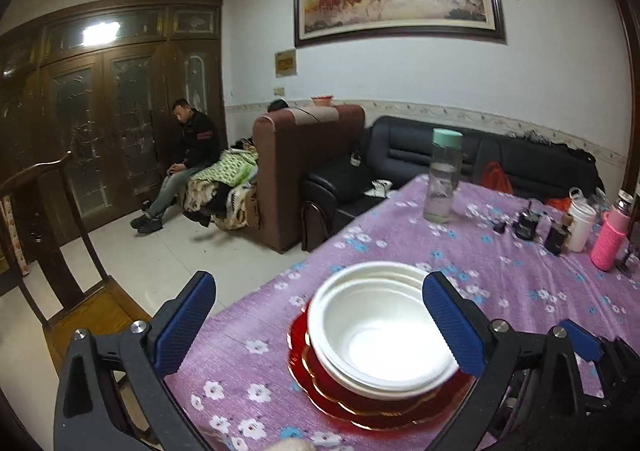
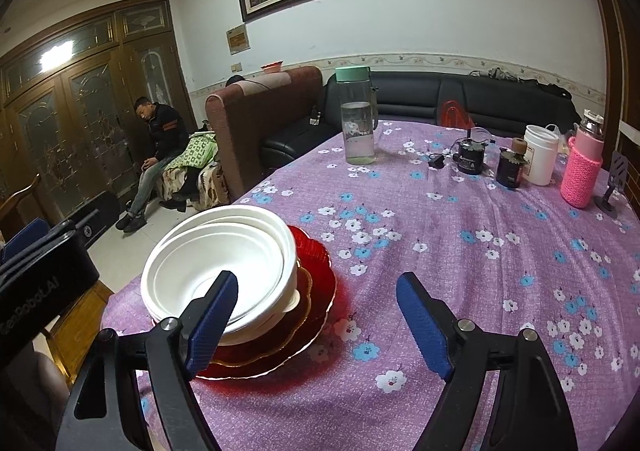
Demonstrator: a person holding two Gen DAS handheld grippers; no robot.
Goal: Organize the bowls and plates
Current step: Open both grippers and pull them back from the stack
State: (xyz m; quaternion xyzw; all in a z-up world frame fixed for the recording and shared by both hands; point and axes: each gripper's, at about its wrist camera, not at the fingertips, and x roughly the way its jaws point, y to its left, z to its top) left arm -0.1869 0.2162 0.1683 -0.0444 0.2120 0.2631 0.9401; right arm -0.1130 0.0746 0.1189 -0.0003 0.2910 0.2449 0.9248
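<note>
Bowls [image 2: 218, 263] stacked on red plates [image 2: 316, 283] near table edge [image 2: 120, 291]

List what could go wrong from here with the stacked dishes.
1. The white bowls sit off-centre on the red plates, so a nudge might tip them.
2. The stack is near the table edge; a push could send it off.
3. Both claws, left and right, are open, gripping nothing.
</note>
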